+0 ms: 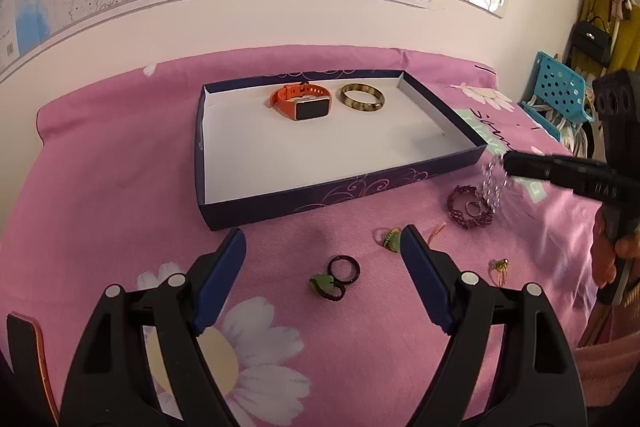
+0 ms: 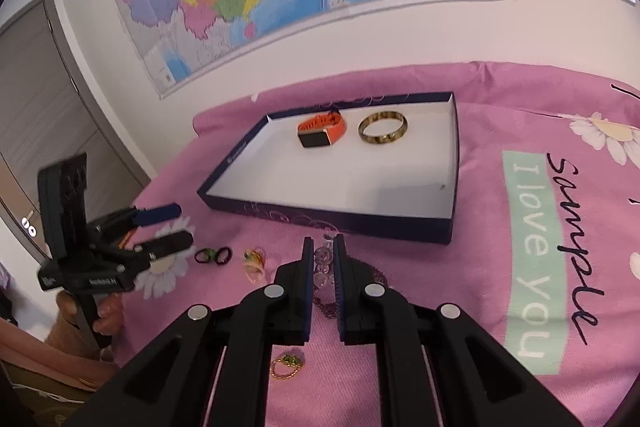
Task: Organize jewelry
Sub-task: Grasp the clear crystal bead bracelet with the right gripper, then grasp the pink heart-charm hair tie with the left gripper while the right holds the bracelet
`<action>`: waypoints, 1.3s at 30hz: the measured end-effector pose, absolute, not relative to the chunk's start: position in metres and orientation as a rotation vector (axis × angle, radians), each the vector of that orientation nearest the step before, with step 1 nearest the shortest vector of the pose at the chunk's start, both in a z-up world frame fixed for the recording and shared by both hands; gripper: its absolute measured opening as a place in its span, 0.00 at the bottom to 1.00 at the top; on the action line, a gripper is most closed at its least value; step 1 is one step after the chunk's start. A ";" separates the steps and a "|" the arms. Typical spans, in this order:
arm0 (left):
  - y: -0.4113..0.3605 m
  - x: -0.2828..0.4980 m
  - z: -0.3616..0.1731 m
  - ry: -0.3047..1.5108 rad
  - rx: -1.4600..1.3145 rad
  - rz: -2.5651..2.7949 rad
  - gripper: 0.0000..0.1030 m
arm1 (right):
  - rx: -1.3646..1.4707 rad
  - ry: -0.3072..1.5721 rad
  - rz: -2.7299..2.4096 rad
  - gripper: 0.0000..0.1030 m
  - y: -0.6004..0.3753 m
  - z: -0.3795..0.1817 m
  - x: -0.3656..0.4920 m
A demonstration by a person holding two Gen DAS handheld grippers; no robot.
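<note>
A navy box lid [image 1: 320,201] [image 2: 360,223] with a white floor lies on the pink cloth. In it are an orange watch [image 1: 301,101] [image 2: 322,129] and a tortoiseshell bangle [image 1: 362,97] [image 2: 383,127]. My right gripper [image 2: 323,245] [image 1: 505,163] is shut on a clear bead bracelet [image 2: 323,261] [image 1: 493,183], held just above the cloth by the box's near right corner. My left gripper [image 1: 322,239] [image 2: 182,223] is open and empty, over the dark rings [image 1: 344,269] [image 2: 219,255] and a green ring [image 1: 322,283].
Loose on the cloth: a purple beaded bracelet [image 1: 470,211] with a ring inside, a green and gold piece [image 1: 390,238] [image 2: 254,261], a gold chain with green stone [image 1: 500,267] [image 2: 286,365]. A blue basket [image 1: 556,95] stands beyond the cloth's right edge.
</note>
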State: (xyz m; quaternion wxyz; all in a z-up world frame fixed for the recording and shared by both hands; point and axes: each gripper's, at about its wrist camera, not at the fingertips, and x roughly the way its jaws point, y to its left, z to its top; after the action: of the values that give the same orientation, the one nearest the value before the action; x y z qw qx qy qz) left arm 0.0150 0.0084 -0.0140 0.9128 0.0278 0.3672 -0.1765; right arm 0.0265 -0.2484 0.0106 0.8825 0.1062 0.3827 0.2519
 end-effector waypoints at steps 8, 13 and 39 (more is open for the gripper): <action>-0.001 0.000 -0.020 0.760 0.122 -0.419 0.76 | 0.257 0.755 0.535 0.08 -0.258 0.024 0.022; -0.004 -0.003 -0.025 0.770 0.145 -0.429 0.76 | 0.276 0.738 0.534 0.08 -0.265 0.028 0.021; -0.029 -0.002 -0.028 0.798 0.116 -0.547 0.71 | 0.027 0.923 0.411 0.28 -0.228 -0.031 0.029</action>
State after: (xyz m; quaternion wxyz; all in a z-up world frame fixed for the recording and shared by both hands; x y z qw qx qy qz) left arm -0.0024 -0.0291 -0.0285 0.8836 0.0555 0.3834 -0.2630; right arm 0.0290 -0.2279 -0.0306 0.8751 0.0129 0.4420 0.1968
